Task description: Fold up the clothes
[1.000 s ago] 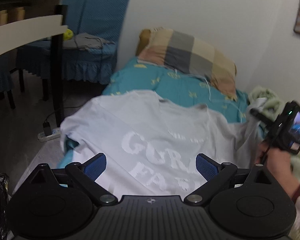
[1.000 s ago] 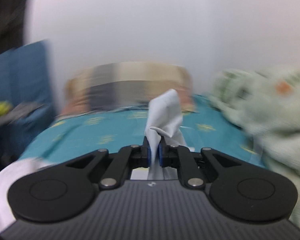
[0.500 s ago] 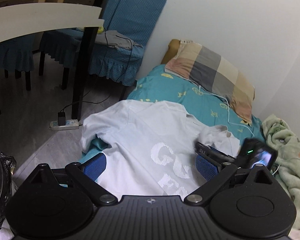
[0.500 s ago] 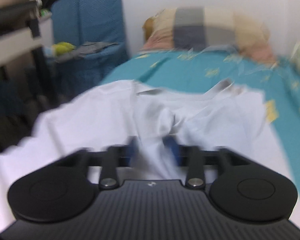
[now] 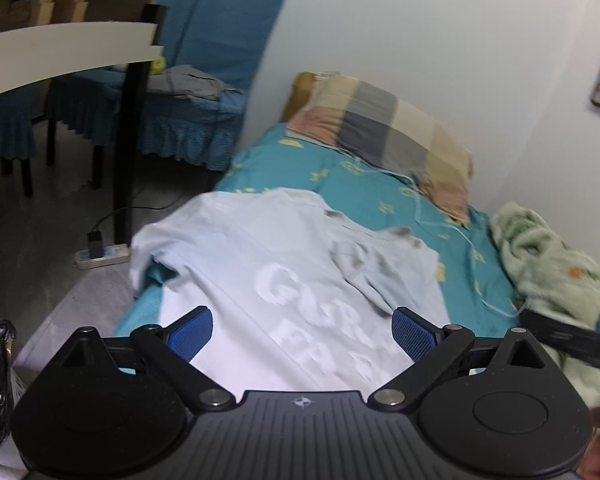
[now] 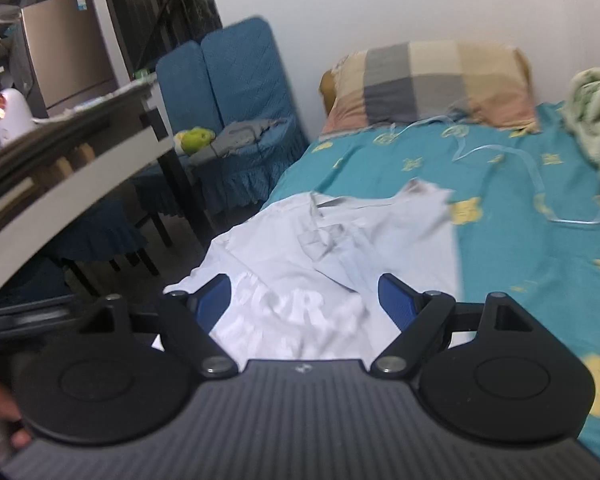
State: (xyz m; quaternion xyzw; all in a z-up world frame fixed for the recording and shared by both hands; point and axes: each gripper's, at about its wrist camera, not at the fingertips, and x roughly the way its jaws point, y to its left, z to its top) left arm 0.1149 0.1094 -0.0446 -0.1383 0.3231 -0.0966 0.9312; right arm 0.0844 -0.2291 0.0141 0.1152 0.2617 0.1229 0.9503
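A white T-shirt [image 5: 268, 264] with white lettering lies on the teal bed sheet [image 5: 364, 184]; it also shows in the right wrist view [image 6: 300, 264]. Its right sleeve [image 5: 364, 272] is folded inward onto the chest, its left side hangs over the bed edge. My left gripper [image 5: 302, 330] is open and empty, above the shirt's lower part. My right gripper [image 6: 304, 300] is open and empty, above the lettering. Part of the right gripper's body [image 5: 572, 340] shows at the right of the left wrist view.
A plaid pillow [image 5: 384, 128] lies at the bed's head by the wall. A green blanket [image 5: 556, 264] is heaped on the bed's right. Blue chairs [image 5: 204, 92], a table [image 5: 60, 52] and a floor power strip [image 5: 100, 256] stand left of the bed.
My right gripper carried the right sleeve inward over the shirt, opened and let it go, then drew back. My left gripper stayed open and shifted its view slightly.
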